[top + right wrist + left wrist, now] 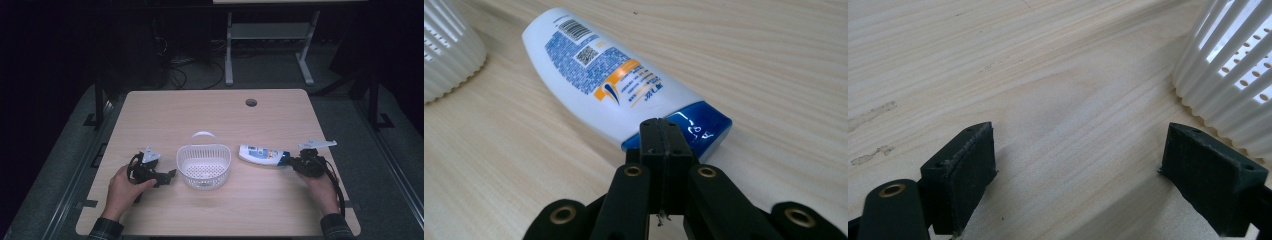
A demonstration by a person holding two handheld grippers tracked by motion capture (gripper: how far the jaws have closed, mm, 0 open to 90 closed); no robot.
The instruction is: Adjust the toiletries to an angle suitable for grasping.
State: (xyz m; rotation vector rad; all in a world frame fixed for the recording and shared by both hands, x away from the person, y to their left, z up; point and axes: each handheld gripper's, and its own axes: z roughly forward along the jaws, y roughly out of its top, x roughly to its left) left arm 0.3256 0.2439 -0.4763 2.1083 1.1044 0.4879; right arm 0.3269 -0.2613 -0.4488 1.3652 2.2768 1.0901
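A white bottle (pixel 260 154) with a blue cap lies flat on the wooden table, right of a white slotted basket (pixel 204 166). In the right gripper view the bottle (pixel 614 85) lies label up, its blue cap (pixel 694 131) toward me. My right gripper (pixel 666 131) is shut with nothing between its pads, its tip right at the cap; whether it touches I cannot tell. From above, the right gripper (pixel 291 160) sits just right of the cap. My left gripper (pixel 171 174) rests left of the basket, open and empty (pixel 1078 160), with the basket wall (pixel 1228 80) close on its right.
The table (pixel 215 115) has a round cable hole (pixel 251 102) near its far edge. Bare wood stretches behind and in front of the basket. Beyond the table stands a metal desk frame (pixel 270 35) on a dark floor.
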